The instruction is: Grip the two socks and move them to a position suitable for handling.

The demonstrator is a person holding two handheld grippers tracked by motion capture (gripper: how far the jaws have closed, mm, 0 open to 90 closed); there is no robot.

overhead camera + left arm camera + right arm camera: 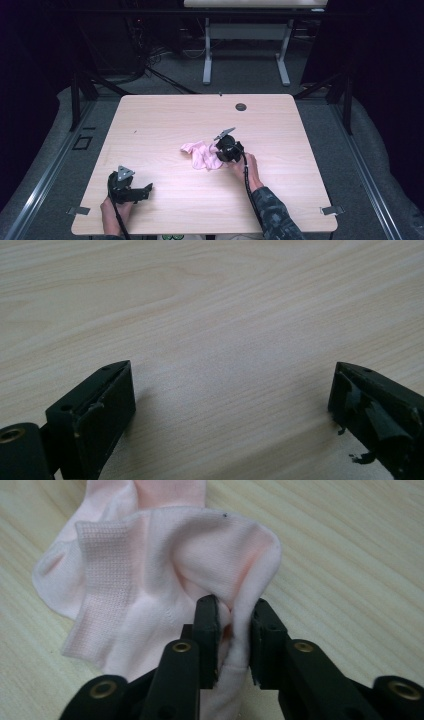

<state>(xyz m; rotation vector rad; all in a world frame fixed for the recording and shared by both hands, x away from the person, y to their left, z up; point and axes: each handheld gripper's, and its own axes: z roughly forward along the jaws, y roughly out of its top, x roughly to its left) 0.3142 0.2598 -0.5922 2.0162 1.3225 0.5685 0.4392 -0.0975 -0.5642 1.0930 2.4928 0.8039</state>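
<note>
In the high view, your right gripper (220,150) sits just right of the frame's centre, its jaws buried in the right edge of a pale pink sock (201,154) that lies crumpled on the wooden table (165,120); from this height the jaw tips themselves are hidden by the gripper body and the cloth. Your right hand (247,169) and a patterned sleeve (275,215) run off toward the bottom edge, where the sleeve is cut off. The right gripper view settles the grip: the two black jaws rise from the bottom centre and are drawn close together, pinching a raised fold of the sock (150,575) between their pads, with cloth bulging above the tips. The ribbed cuff band (97,580) shows at centre left, while the far end of the sock runs out of the top of the frame, so its full outline cannot be made out. Your left gripper (147,189) rests at the lower left of the high view, well apart from the sock, with your left hand (114,212) partly cut off by the bottom edge. In the left gripper view its jaws stand wide apart at the lower left and lower right corners over bare wood grain, holding nothing; the right-hand pad (380,415) looks worn or torn, with dark flecks on the table beside it, though what the flecks are cannot be told.
</note>
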